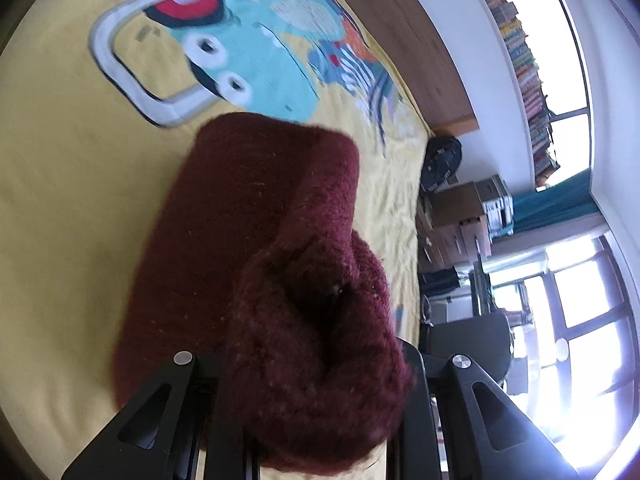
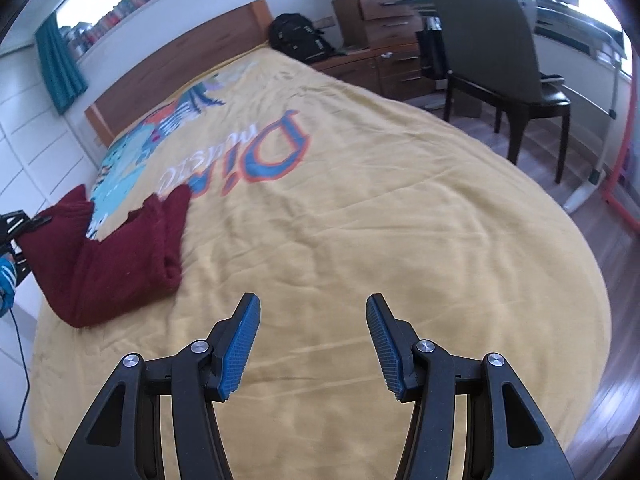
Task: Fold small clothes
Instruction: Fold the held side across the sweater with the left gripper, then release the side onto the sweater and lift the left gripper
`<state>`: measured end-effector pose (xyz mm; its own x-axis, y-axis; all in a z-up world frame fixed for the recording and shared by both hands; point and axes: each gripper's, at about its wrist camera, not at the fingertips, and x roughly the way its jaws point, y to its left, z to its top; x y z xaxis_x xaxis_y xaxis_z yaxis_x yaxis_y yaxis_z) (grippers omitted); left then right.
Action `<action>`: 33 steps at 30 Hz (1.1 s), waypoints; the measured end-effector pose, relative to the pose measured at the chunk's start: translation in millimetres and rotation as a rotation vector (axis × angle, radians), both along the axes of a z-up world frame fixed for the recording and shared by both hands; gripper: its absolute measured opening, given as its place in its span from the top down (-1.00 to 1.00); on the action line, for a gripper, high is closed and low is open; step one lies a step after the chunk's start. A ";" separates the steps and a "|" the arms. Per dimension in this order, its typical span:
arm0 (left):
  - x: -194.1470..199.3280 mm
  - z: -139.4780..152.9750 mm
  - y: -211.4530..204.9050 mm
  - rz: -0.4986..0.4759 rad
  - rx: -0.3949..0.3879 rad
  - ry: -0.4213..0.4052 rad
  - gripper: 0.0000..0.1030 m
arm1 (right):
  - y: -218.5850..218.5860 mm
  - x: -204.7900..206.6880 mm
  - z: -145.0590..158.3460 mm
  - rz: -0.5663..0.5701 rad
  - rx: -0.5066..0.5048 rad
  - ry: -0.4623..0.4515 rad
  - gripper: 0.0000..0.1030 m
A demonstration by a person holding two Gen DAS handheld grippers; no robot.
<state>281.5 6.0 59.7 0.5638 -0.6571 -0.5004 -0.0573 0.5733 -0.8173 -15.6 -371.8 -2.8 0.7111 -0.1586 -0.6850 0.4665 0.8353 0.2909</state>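
Left wrist view: the left gripper (image 1: 316,392) is clamped on a bunched end of the dark maroon knitted garment (image 1: 240,240), which swells up between the black jaws and hides the pads. The rest of the knit trails forward and lies on the yellow bedspread with a turquoise cartoon print (image 1: 72,200). The step in hand looks like carrying this end across to make a fold. To do it well, I judge the gripper should keep its bite on the thick wad, lift only enough for the cloth to clear itself, and lay the end squarely over the flat part so that the edges meet rather than roll. Beyond the bed stand brown cardboard boxes (image 1: 460,208); what is in them cannot be seen.

Right wrist view: the right gripper (image 2: 314,344) has its blue ribbed pads (image 2: 240,352) apart and nothing between them, above bare bedspread. The garment lies well to its left near the bed's edge, one end raised where the left gripper's black frame meets it at the picture's border. The free gripper could pin or smooth the lying part while the fold comes over. A wooden chest of drawers (image 2: 384,28) stands with drawers closed, papers stacked on top, and a black backpack (image 2: 300,38) beside it; their contents are hidden.
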 end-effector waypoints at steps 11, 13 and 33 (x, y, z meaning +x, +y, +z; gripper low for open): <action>-10.1 -7.4 -156.2 -0.226 0.116 -0.020 0.68 | -38.6 -52.1 -15.4 -0.098 0.036 -0.011 -0.11; -19.9 -19.4 -180.0 -0.265 0.197 -0.023 0.68 | -43.6 -62.6 -20.2 -0.115 0.045 -0.011 -0.11; -79.4 -75.8 -269.7 -0.415 0.501 -0.041 0.63 | -53.7 -95.7 -42.7 -0.171 0.077 0.011 -0.11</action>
